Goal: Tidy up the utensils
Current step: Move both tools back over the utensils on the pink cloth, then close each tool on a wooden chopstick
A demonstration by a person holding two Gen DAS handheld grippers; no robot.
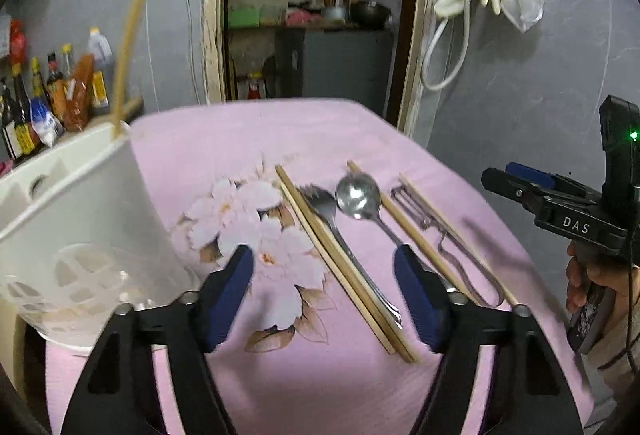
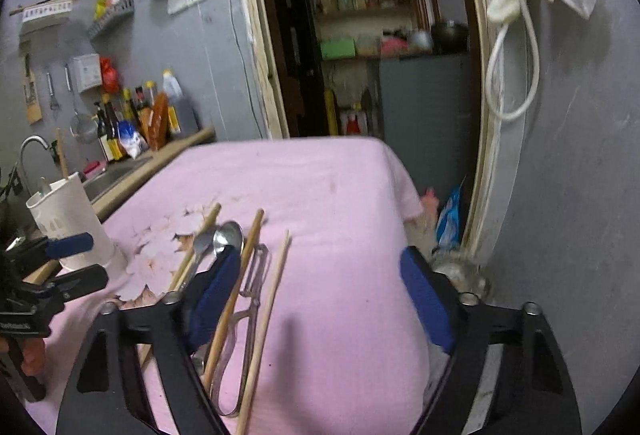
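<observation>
Utensils are lying side by side on the pink cloth (image 1: 360, 375), long axes running near-to-far: chopstick pair (image 1: 340, 267), fork (image 1: 332, 219), spoon (image 1: 358, 197) bowl far, peeler (image 1: 436, 227). White holder (image 1: 80, 219) is standing left. Left gripper (image 1: 324, 295) and right gripper (image 2: 320, 299) are both gaping, grasping nothing. Only the right view is showing the faucet (image 2: 30, 151).

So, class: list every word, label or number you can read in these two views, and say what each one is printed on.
"DAS": white letters on the black body of the right tool.
Bottle labels on the counter: too blurred to read.
Wall strip sign: too small to read.
Left tool, writing on its body: illegible.
</observation>
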